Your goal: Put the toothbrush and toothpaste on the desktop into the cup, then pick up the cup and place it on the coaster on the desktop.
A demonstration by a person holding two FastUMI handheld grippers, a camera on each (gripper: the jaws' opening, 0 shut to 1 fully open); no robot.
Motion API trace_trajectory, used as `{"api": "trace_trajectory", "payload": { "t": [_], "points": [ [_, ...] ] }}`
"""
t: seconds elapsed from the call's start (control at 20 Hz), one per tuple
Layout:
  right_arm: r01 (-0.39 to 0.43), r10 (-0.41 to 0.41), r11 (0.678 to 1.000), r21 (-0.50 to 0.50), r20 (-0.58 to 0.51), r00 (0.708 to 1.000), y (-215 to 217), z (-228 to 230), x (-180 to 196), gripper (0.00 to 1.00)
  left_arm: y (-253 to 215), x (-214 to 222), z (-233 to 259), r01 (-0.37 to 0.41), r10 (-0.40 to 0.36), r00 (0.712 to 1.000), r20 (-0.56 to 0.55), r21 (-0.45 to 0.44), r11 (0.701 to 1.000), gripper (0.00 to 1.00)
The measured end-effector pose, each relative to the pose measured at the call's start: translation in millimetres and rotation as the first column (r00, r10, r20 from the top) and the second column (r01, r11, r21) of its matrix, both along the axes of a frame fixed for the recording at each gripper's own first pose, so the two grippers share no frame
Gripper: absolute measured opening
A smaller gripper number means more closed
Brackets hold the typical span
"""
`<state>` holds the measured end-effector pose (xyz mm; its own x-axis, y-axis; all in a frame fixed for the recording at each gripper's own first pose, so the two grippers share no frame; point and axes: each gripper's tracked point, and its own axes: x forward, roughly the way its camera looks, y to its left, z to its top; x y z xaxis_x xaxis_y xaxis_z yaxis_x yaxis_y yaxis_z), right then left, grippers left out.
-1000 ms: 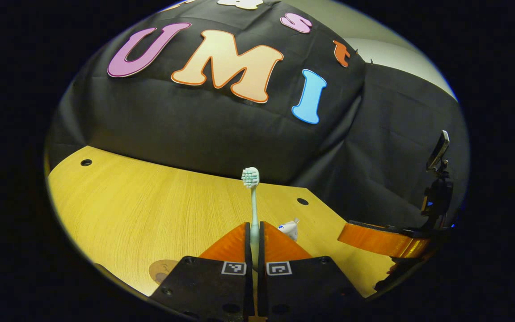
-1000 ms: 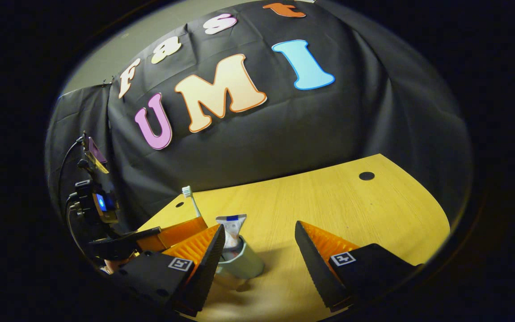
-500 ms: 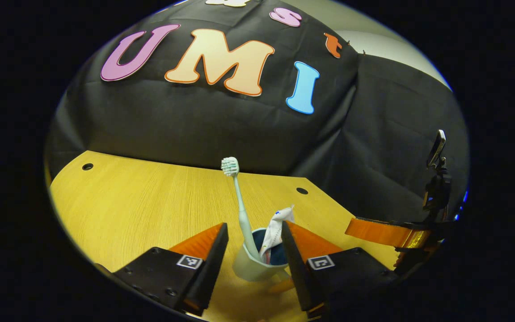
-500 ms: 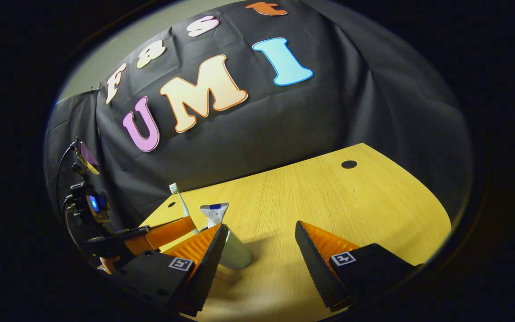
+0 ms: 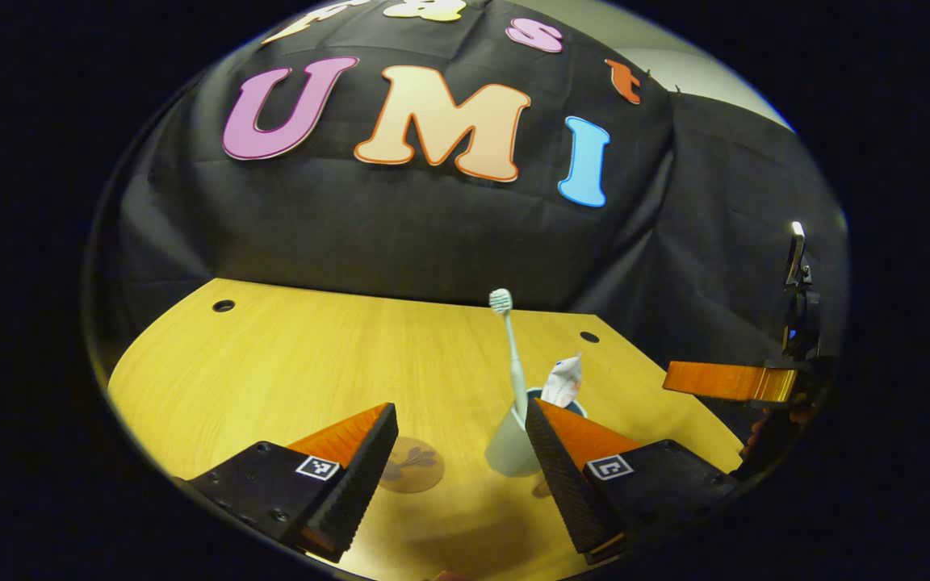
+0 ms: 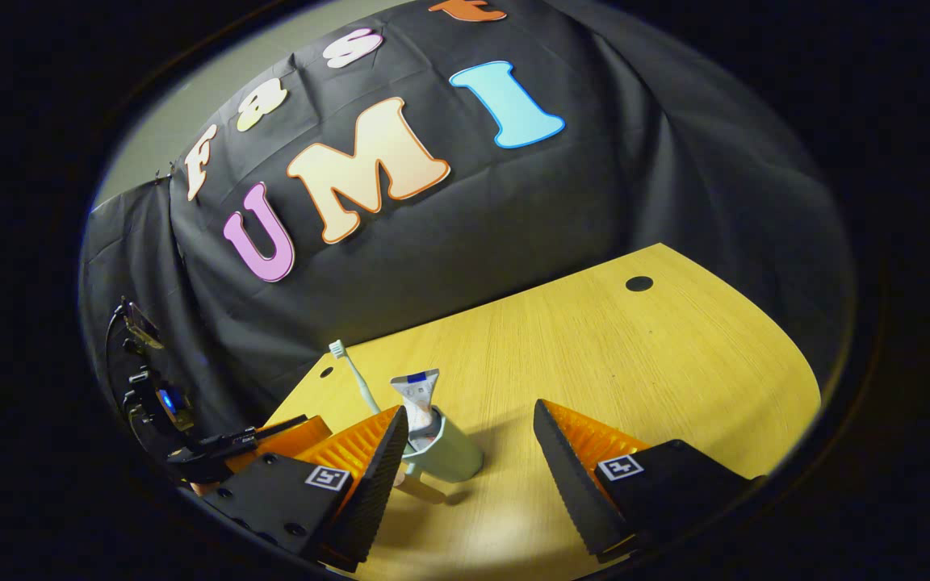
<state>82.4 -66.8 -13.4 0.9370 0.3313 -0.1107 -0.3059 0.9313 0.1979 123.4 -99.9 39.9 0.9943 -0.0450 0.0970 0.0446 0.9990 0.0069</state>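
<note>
A pale mint cup point(image 5: 508, 452) stands upright on the wooden desktop point(image 5: 271, 363). A mint toothbrush point(image 5: 512, 355) leans in it head up, beside a white toothpaste tube point(image 5: 563, 379). My left gripper point(image 5: 461, 411) is open and holds nothing; the cup stands just beyond its right finger. A round brown coaster point(image 5: 410, 465) lies flat left of the cup. In the right gripper view the cup point(image 6: 450, 457) with toothbrush point(image 6: 354, 378) and toothpaste point(image 6: 418, 394) sits by the left finger of my open right gripper point(image 6: 471, 413).
The black cloth wall closes off the far side of the desktop point(image 6: 634, 355). Cable holes point(image 5: 224, 306) point(image 6: 638, 283) mark the far corners. The right gripper's orange finger point(image 5: 727, 381) reaches in from the right. The left gripper's orange finger point(image 6: 287, 432) is at lower left.
My left gripper opened and let the toothbrush go into the cup, then drew back from it, bringing the coaster into sight. The right gripper stayed open and shifted only slightly.
</note>
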Motion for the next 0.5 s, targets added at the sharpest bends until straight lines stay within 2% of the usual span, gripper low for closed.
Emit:
{"api": "trace_trajectory", "payload": {
  "t": [0.25, 0.5],
  "points": [
    [-0.023, 0.021, 0.999, -0.043, -0.055, 0.998, 36, -5, -5, 0.95, 51, -24, -3, -0.075, 0.074, 0.997, -0.037, -0.022, 0.997, 0.94],
    [-0.005, -0.032, 0.982, -0.187, -0.195, 0.98, 60, -42, -6, 0.95, 94, -36, -10, -0.094, 0.091, 0.994, -0.062, -0.047, 0.994, 0.95]
  ]
}}
